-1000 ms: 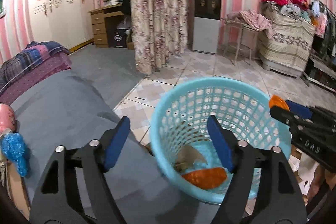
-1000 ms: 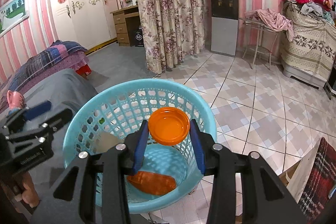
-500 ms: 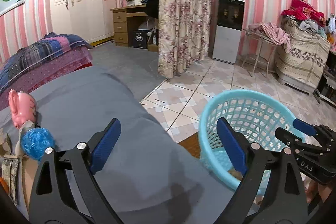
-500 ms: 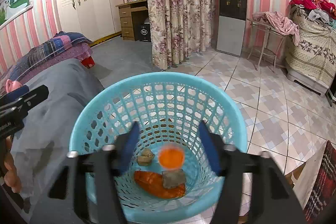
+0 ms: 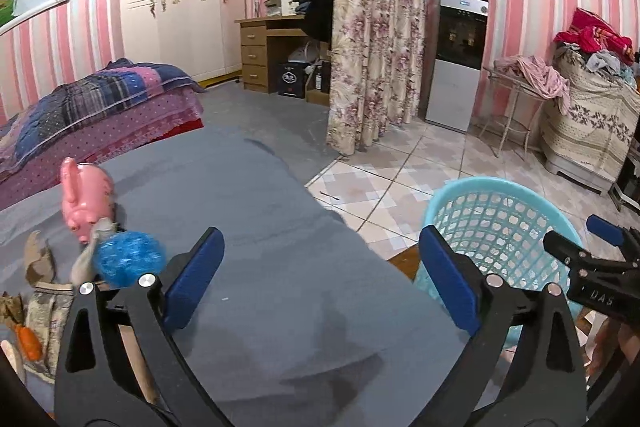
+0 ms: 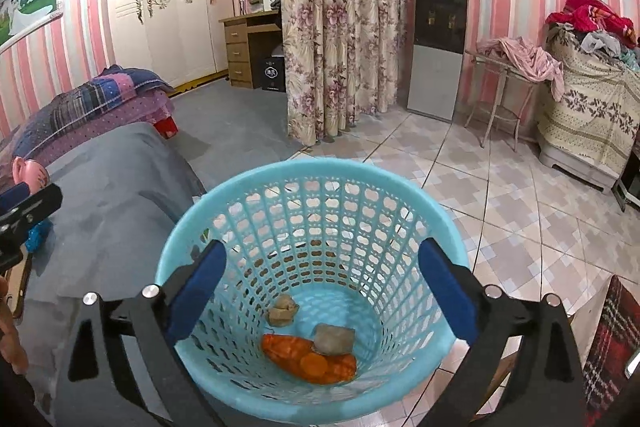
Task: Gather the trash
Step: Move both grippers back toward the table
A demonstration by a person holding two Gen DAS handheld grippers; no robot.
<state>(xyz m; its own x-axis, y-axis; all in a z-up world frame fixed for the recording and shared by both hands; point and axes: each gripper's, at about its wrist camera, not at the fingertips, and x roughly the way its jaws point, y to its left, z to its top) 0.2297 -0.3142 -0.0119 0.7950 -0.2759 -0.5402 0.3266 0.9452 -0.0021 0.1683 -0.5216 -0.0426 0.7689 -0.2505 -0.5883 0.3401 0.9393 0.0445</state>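
Note:
The light blue mesh basket (image 6: 312, 167) stands on the floor beside the grey-covered surface (image 5: 300, 307). My right gripper (image 6: 322, 247) hangs over the basket, jaws opening, nothing between them. On the basket floor lie an orange lid (image 6: 314, 363), an orange wrapper (image 6: 280, 345) and two crumpled brown scraps (image 6: 334, 339). My left gripper (image 5: 320, 239) is over the grey cover, jaws opening and empty. Left of it lie a blue crumpled ball (image 5: 130, 259), a cardboard scrap (image 5: 38, 261), a patterned wrapper (image 5: 48, 311) and a small orange piece (image 5: 28, 341). The basket (image 5: 500, 223) sits to its right.
A pink pig toy (image 5: 86, 201) stands behind the blue ball. Folded quilts (image 5: 100, 107) lie at the far left. A floral curtain (image 6: 336, 47) and a water dispenser (image 6: 438, 47) stand beyond the tiled floor (image 6: 500, 195). A red plaid item (image 6: 608, 347) is at the lower right.
The orange lid left my right gripper and fell into the basket as those jaws spread. My left gripper swung left, away from the basket, over the grey cover, and opened wider.

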